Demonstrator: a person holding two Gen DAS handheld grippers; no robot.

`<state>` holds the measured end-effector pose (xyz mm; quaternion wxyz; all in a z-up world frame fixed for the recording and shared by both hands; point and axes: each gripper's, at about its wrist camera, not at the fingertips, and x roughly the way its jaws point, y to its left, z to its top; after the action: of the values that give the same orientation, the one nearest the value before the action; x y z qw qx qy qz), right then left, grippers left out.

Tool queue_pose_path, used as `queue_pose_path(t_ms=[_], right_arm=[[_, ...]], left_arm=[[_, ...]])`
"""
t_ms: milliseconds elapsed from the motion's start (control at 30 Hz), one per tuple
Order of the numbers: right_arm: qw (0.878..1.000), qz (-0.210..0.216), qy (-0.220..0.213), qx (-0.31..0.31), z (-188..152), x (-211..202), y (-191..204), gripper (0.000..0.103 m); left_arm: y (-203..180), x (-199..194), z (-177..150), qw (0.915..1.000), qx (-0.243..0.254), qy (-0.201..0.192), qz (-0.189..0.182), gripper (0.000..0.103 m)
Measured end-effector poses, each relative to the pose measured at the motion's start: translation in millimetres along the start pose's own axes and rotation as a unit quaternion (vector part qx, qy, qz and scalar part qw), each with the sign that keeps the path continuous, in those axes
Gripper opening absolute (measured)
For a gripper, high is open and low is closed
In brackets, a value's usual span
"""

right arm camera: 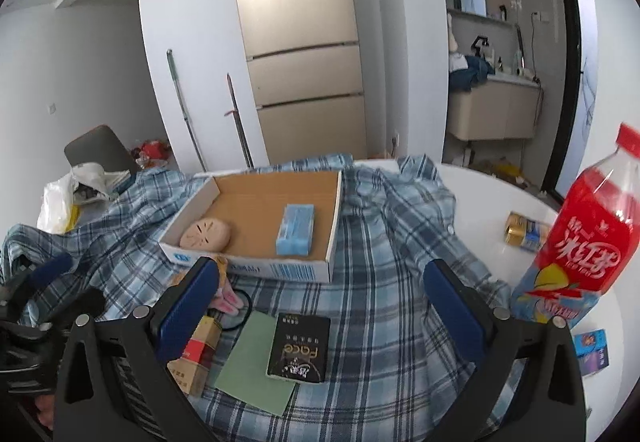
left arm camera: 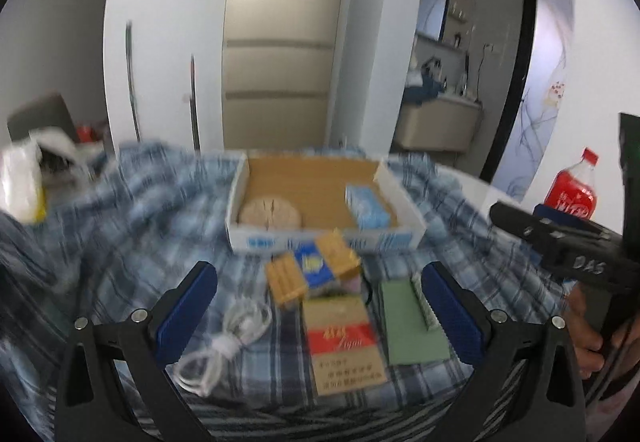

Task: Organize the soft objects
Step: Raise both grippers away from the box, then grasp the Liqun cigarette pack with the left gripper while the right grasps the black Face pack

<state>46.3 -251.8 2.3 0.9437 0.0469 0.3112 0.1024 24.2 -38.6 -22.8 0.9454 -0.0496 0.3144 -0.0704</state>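
A shallow cardboard tray [left arm camera: 256, 242] [right arm camera: 280, 270] lies on a blue plaid shirt [left arm camera: 120, 226] [right arm camera: 400, 242]. Inside it are a round beige squishy bun [left arm camera: 269, 212] [right arm camera: 206, 234] and a light blue sponge [left arm camera: 367, 208] [right arm camera: 296, 229]. In front of the tray sits a yellow and blue sponge pack [left arm camera: 316, 268], with a pink soft item [right arm camera: 228, 300] beside it. My left gripper [left arm camera: 320, 310] is open above a red and gold box [left arm camera: 344, 342]. My right gripper [right arm camera: 322, 312] is open over a black packet [right arm camera: 300, 348] and a green pad [right arm camera: 256, 362] [left arm camera: 412, 322].
A coiled white cable [left arm camera: 232, 334] lies at the left. A red drink bottle [right arm camera: 580, 234] [left arm camera: 572, 189] stands at the right on the white table, near a gold can [right arm camera: 524, 234] and a small blue card [right arm camera: 592, 350]. A plastic bag [right arm camera: 60, 201] sits far left.
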Motion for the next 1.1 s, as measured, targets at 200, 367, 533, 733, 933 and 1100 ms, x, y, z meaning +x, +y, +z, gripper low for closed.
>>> queue_pose_path(t_ms=[200,367,533,733,933,1100], right_arm=[[0.999,0.005,0.037,0.008,-13.4,17.3,-5.5,0.102],[0.998,-0.015,0.054,-0.005,-18.8,28.1,-5.5,0.102],[0.997,-0.009,0.07,-0.007,-23.3,34.4,-3.1,0.102],[0.996,-0.013,0.084,-0.018,-28.7,41.2,3.5,0.102],[0.996,-0.017,0.092,-0.013,-29.6,44.9,1.6,0.102],[0.995,-0.016,0.095,-0.013,-29.7,46.0,1.8,0.102]], left_arm=[[-1.4,40.6,-18.9,0.9958,-0.002,0.092,-0.003,0.093],[-3.5,59.9,-28.3,0.9906,0.001,0.136,-0.011,0.092],[-9.1,69.3,-34.5,0.9869,0.013,0.161,-0.012,0.092],[-8.0,66.9,-33.3,0.9885,0.012,0.15,-0.015,0.088],[-15.8,65.8,-34.7,0.9885,0.032,0.147,-0.017,0.084],[-16.1,72.8,-36.7,0.9854,0.033,0.166,-0.019,0.08]])
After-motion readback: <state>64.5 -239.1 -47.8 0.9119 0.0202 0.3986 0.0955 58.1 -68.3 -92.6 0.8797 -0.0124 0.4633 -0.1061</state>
